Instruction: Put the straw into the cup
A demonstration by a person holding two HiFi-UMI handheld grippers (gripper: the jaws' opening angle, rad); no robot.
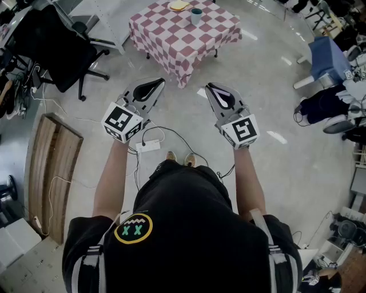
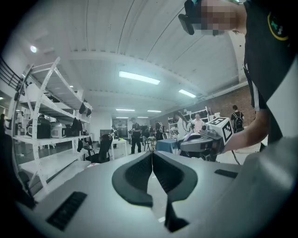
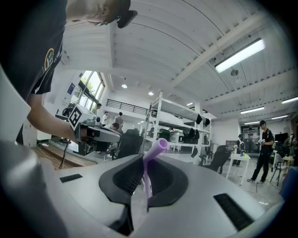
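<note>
A purple bent straw (image 3: 150, 168) stands pinched between the pads of my right gripper (image 3: 143, 160), its mouth end poking up above the jaws. In the head view the right gripper (image 1: 213, 87) is held at waist height over the floor, and the straw cannot be made out there. My left gripper (image 1: 153, 84) hangs beside it, and in its own view this left gripper (image 2: 152, 155) is shut with nothing between the pads. A teal cup (image 1: 196, 15) stands on the far table with a red-and-white checked cloth (image 1: 183, 40), well ahead of both grippers.
A yellow object (image 1: 179, 6) lies on the table beside the cup. A black office chair (image 1: 63, 46) stands at the left and a wooden board (image 1: 54, 171) lies on the floor. A power strip with cables (image 1: 147, 146) lies by the person's feet. A blue-covered seat (image 1: 326, 57) is at the right.
</note>
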